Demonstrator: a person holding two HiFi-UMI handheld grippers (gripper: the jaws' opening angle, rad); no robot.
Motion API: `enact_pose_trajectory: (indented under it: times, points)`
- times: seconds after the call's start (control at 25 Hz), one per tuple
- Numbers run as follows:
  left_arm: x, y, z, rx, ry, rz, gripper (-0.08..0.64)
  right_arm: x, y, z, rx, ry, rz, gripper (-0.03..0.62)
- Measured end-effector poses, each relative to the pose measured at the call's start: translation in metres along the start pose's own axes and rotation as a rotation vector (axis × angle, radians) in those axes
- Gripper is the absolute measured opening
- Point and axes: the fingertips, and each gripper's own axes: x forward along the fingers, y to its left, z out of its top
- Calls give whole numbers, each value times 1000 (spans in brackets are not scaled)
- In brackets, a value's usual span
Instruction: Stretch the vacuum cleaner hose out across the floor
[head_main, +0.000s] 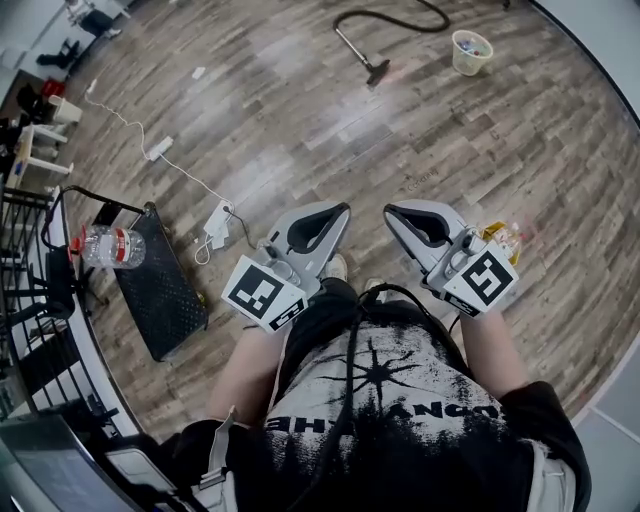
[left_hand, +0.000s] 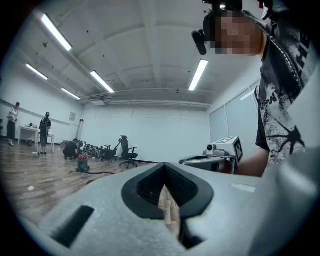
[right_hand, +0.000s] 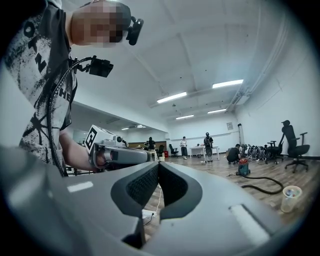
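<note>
Head view: my left gripper (head_main: 338, 212) and right gripper (head_main: 396, 213) are closed, empty; the vacuum cleaner hose (head_main: 405, 24) lies well off at twelve o'clock, so I'd approach first.

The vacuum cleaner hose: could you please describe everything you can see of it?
The vacuum cleaner hose is black, thin and flexible-looking, lying in a loose curve on the wooden floor far ahead. One end joins a straight dark wand ending in a floor head; in the right gripper view it leads towards a red canister. Only the floor touches it.
</note>
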Motion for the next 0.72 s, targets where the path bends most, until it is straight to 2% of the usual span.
enact_pose_trajectory:
  times: [0.32, 0.72]
  points:
    - [1, 40, 2, -25, -23, 26, -2, 35, -19, -10, 1, 70, 25, 8]
    - [25, 138, 11, -44, -20, 0, -2, 115, -83, -4, 0, 87, 3, 8]
